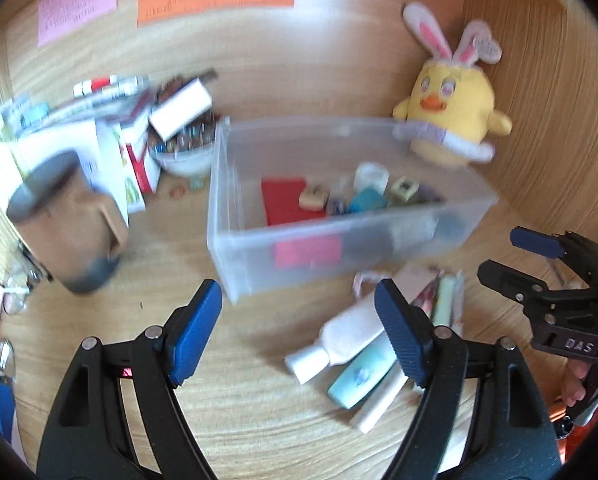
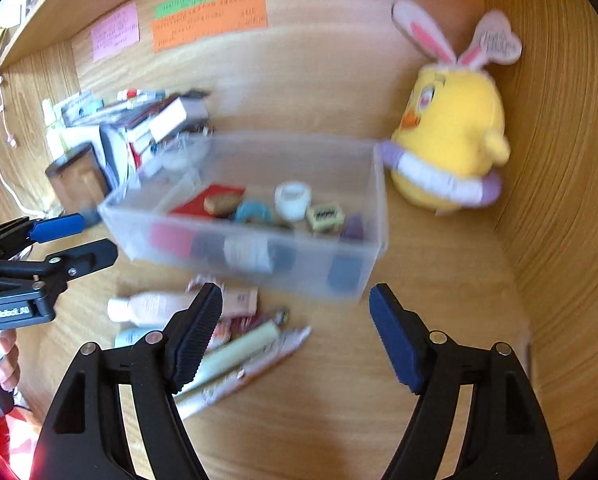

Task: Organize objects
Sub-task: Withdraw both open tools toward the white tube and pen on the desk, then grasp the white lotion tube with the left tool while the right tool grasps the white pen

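Bin (image 2: 243, 272) — rim unobstructed | tubes (image 2: 235, 344) beside front wall | desk (image 2: 439, 300) bare rightward

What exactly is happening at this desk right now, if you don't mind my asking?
A person is tidying a wooden desk with a gripper in each hand. The left gripper and right gripper are both open and hold nothing. A clear plastic bin already contains small items, while a pile of tubes lies in front of it. A yellow plush chick sits behind.
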